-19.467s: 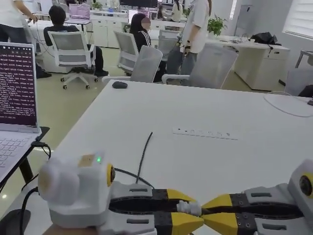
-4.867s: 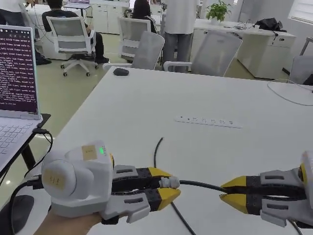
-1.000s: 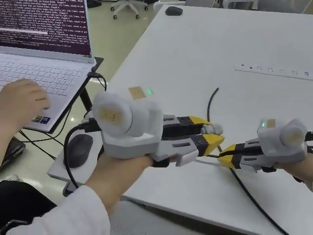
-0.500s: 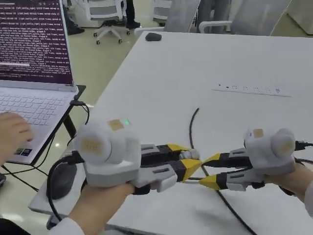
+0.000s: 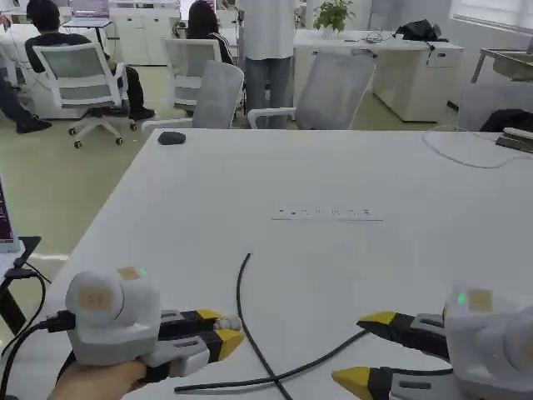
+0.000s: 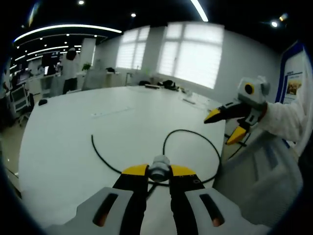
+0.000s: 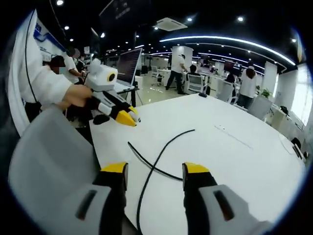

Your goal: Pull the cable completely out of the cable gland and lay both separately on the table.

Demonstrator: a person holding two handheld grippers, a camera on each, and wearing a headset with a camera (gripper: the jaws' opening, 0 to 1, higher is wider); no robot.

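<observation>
My left gripper (image 5: pixel 226 335) hovers low over the near left of the white table (image 5: pixel 333 167) and is shut on the small grey cable gland (image 5: pixel 233 322). In the left gripper view the gland (image 6: pixel 159 166) sits pinched between the yellow tips of that gripper (image 6: pixel 159 172). The black cable (image 5: pixel 243 300) lies loose on the table in crossing curves between the grippers, apart from the gland. My right gripper (image 5: pixel 362 350) is at the near right, open and holding nothing. In its own view the right gripper (image 7: pixel 155 169) has its jaws spread above the cable (image 7: pixel 164 149).
A flat white strip (image 5: pixel 327 214) lies mid-table. A black mouse (image 5: pixel 171 138) sits at the far left corner, and a thin white cable (image 5: pixel 466 162) at the far right. Office chairs (image 5: pixel 333 92) and people stand beyond the table.
The grippers have drawn apart and the right one has moved away from the gland. The cable now lies slack on the table. The head camera has tilted up.
</observation>
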